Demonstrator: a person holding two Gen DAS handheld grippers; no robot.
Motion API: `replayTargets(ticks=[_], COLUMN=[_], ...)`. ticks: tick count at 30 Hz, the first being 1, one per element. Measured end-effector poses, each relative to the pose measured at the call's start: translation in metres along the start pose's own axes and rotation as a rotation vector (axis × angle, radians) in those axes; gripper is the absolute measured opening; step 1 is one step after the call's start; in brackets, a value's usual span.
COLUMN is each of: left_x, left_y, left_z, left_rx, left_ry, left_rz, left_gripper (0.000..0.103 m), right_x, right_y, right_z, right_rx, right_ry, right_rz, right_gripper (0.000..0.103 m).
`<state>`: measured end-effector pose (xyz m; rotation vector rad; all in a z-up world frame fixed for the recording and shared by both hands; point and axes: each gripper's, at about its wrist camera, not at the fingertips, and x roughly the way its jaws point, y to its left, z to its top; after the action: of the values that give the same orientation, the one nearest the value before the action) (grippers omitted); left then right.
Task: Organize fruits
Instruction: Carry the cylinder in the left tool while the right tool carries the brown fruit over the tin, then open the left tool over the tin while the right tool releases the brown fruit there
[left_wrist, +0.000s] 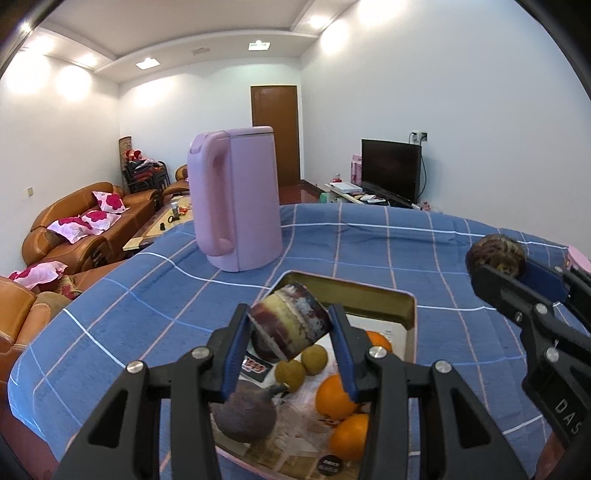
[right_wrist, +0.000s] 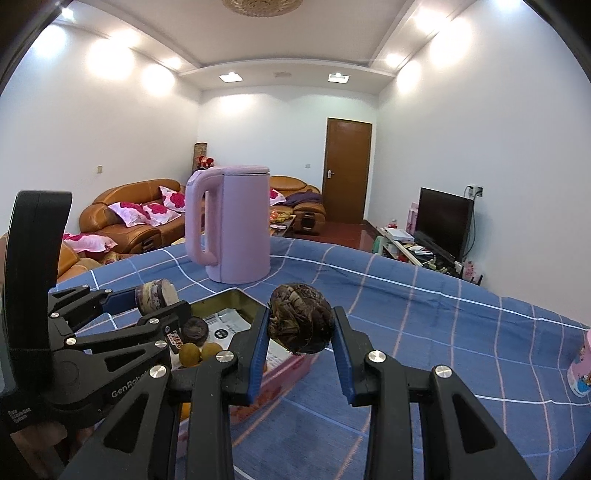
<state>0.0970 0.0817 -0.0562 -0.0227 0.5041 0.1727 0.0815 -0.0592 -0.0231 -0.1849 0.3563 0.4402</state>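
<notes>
Both grippers are mid-carry above the tin (left_wrist: 408, 308) — left gripper (left_wrist: 291, 325) clamped on a cane piece (left_wrist: 291, 319), right gripper (right_wrist: 301, 326) on a brown fruit (right_wrist: 301, 319) — next, I judge, each needs lowering into the tin and releasing.

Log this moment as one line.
left gripper: shut on sugarcane piece | right gripper: shut on dark round fruit | both above tin box

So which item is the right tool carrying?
Start at the pink kettle on the blue checked cloth. Nearer the camera, the right tool grips a dark brown, rough ball, unlike the striped purple cylinder held beside it.
</notes>
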Motion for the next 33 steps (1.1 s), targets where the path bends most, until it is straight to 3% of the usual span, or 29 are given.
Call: replayTargets(ticks=[17, 33], left_x=[0.029, 0.049], left_y=[0.007, 0.002], left_z=[0.005, -0.005], left_rx=[0.041, 0.072], left_ry=[0.077, 0.157], left_rz=[0.020, 0.039], left_gripper=[0.045, 0.046], right_x=[0.042, 0.090], right_y=[0.015, 0.008], right_z=[0.008, -0.008], right_rx=[-0.018, 0.029], right_ry=[0.069, 0.242], right_rz=[0.033, 0.054], right_gripper=[0.035, 0.035])
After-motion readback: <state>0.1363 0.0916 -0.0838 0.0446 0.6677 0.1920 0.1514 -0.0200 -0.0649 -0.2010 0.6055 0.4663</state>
